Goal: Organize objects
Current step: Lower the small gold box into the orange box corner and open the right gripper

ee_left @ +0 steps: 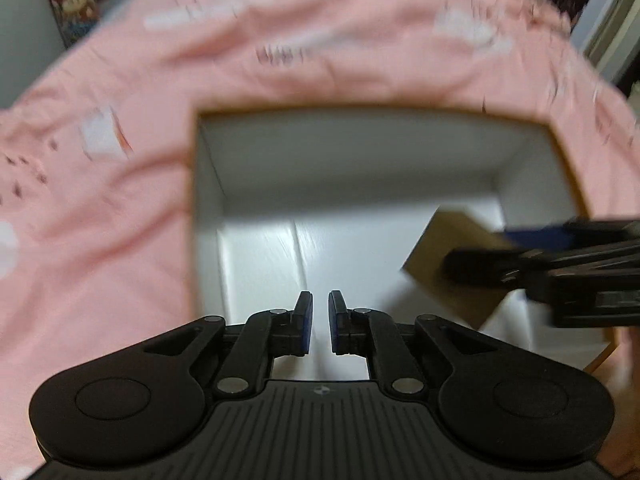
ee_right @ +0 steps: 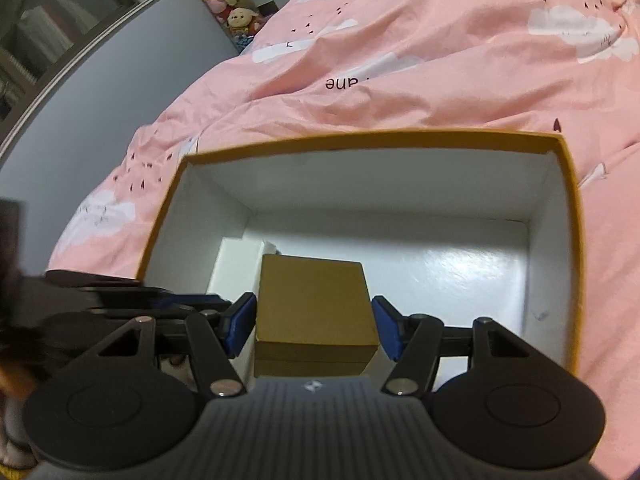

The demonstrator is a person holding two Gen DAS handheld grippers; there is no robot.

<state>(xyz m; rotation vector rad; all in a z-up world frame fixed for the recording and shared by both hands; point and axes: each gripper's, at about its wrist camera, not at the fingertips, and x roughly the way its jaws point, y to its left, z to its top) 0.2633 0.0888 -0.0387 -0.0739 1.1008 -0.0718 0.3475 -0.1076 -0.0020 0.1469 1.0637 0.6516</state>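
Boxes: one open carton | one brown box | hand-held grippers: two

The open box looks like card — a mustard-brown paper rim, matt white walls, and a smooth white floor with a soft sheen. The small brown box is plain matt kraft cardboard. The bedcover is soft pink printed cloth, creased. Both grippers are matt black plastic — ribbed bodies, metal pivot pins, blue rubbery-looking pads.
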